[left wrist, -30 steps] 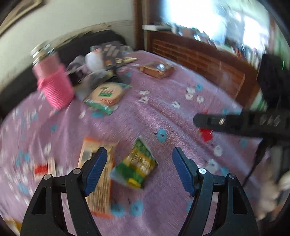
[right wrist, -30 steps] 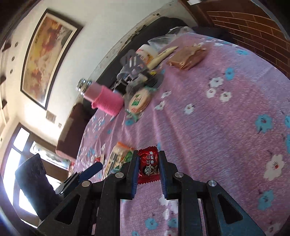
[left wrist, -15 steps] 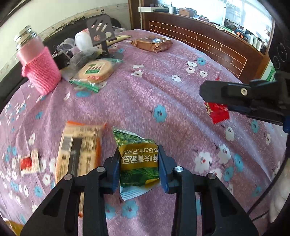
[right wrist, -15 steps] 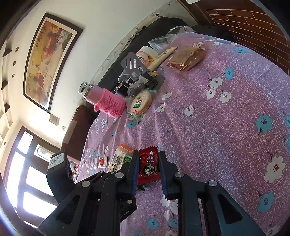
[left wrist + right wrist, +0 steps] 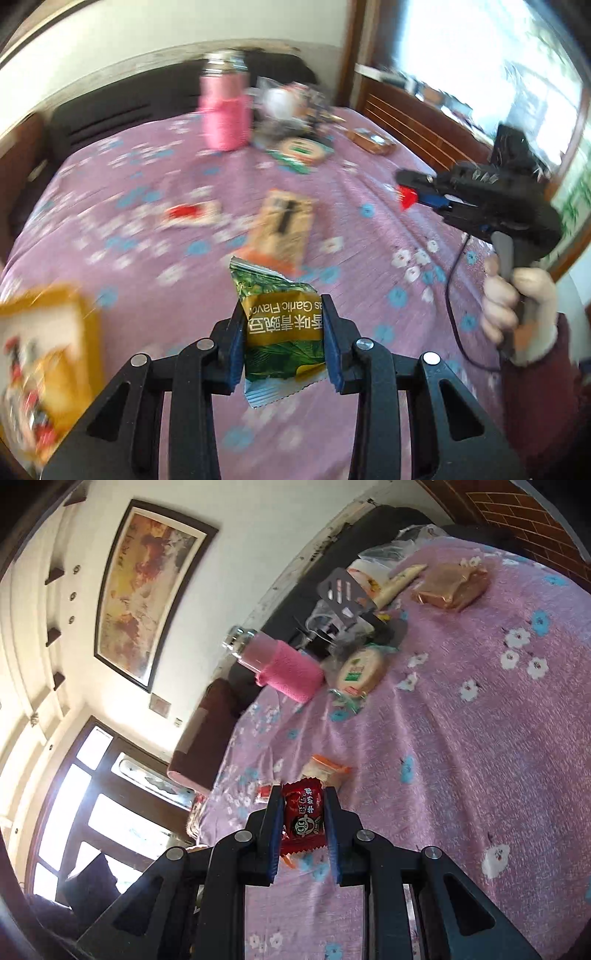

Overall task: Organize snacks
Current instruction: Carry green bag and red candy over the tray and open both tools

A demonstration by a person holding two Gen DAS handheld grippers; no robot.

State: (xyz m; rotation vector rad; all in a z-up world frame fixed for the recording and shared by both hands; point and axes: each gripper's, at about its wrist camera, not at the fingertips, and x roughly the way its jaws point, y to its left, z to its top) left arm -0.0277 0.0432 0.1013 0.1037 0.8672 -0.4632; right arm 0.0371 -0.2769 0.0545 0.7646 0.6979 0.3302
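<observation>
Green foil packet (image 5: 282, 325), garlic-flavour print: pinched between the fingers of the left gripper (image 5: 283, 345), lifted clear of the purple floral tablecloth (image 5: 147, 266).
Red candy packet (image 5: 303, 821): pinched likewise in the right gripper (image 5: 303, 829), held above the cloth; the same packet shows as a red tip at that gripper's nose in the left view.
Landmark: pink knit-sleeved bottle (image 5: 226, 110), standing at the far side of the table.
Just beside the bottle: round biscuit pack (image 5: 301, 149); further along from it, brown wrapped pack (image 5: 371, 140).
Nearer than the bottle, lying flat mid-cloth: orange-edged long packet (image 5: 282, 229) and small red-and-white sachet (image 5: 190, 214).
Well nearer than the bottle, at the table's near edge: yellow printed bag or box (image 5: 44, 354), blurred; possibly the collection point, cannot tell.
Status, by judgement: early to middle. Two snacks in hand, not yet deposited; at least four items remain loose on the cloth.
</observation>
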